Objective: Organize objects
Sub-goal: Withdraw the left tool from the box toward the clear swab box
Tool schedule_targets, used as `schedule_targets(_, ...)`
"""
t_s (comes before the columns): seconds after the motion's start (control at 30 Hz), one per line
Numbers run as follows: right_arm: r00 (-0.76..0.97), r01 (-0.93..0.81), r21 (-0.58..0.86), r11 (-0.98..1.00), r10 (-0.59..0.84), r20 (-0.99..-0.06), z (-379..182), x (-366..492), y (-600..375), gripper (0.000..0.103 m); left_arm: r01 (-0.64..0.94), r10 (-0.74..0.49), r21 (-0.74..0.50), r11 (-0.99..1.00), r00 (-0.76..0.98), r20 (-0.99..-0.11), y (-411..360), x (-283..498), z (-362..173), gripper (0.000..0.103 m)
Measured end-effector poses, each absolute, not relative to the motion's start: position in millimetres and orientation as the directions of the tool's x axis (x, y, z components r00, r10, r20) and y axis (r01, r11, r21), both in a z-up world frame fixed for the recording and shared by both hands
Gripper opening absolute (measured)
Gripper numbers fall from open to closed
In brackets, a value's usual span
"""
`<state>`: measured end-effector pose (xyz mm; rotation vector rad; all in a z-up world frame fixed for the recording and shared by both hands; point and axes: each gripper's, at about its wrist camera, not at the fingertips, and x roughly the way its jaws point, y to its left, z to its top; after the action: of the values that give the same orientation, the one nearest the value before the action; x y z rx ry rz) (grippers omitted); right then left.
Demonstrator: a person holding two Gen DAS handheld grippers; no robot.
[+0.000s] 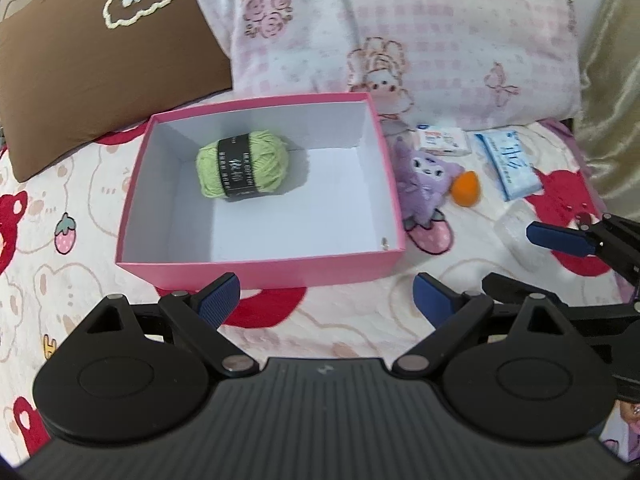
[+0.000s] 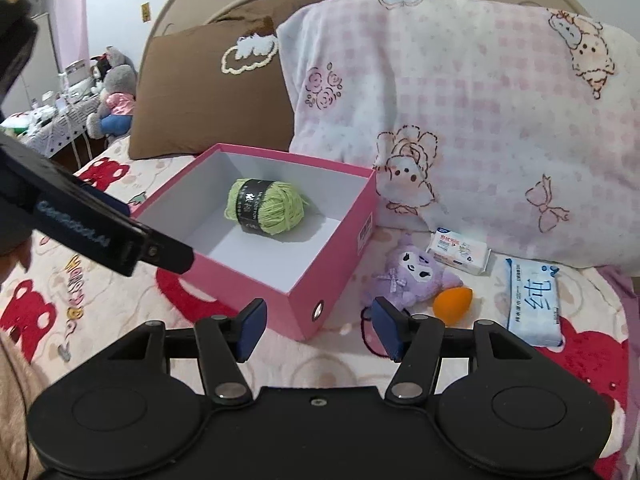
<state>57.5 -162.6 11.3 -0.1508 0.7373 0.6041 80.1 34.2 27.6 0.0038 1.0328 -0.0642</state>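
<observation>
A bed [image 1: 80, 240] with a bear-print cover carries a pink box [image 1: 256, 268], backed by a brown pillow [image 1: 100, 72] and a pink pillow [image 1: 440, 40]. Green yarn [image 1: 244, 164] lies inside the box. Just right of it sit a purple plush [image 1: 420, 176], an orange sponge [image 1: 464, 188], a small pack [image 1: 442, 140] and a blue wipes pack [image 1: 506, 164]. The left tool [image 1: 326, 300] hovers before the box, jaws wide apart, empty. The right tool [image 2: 316, 330] stands by the box corner, jaws apart, nothing between.
</observation>
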Motion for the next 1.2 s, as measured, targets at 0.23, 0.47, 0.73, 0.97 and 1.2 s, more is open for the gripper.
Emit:
schedule_targets(0.23, 0.586, -0.596, 0.067, 0.8, 0.49, -0.646, 38.3, 38.6, -200.8, 0.071, 0.086, -0.094, -0.058, 0.995, 0.519, -0.85, 9.4, 63.1, 33.1, 0.094)
schedule_targets(0.47, 0.598, -0.576, 0.076, 0.814, 0.483, -0.64, 42.0, 34.7, -232.4, 0.072, 0.163, -0.178, -0.108, 0.981, 0.517, -0.837, -16.5, 54.4, 37.2, 0.094)
schedule_targets(0.73, 0.608, -0.572, 0.06, 0.818, 0.471, -0.639, 28.7, 37.1, -254.6, 0.08, 0.213, -0.221, -0.126, 0.969, 0.515, -0.828, -49.2, 63.7, 38.2, 0.094)
schedule_targets(0.97, 0.649, -0.516, 0.032, 0.856, 0.415, -0.637, 7.3, 55.9, -277.5, 0.081, 0.248, -0.288, -0.183, 0.951, 0.5, -0.817, -73.8, 82.4, 30.2, 0.094)
schedule_targets(1.2, 0.671, -0.511, 0.016, 0.859, 0.411, -0.617, -7.7, 67.3, -298.1, 0.081, 0.234, -0.264, -0.163, 0.958, 0.515, -0.815, -99.2, 111.3, 19.8, 0.094)
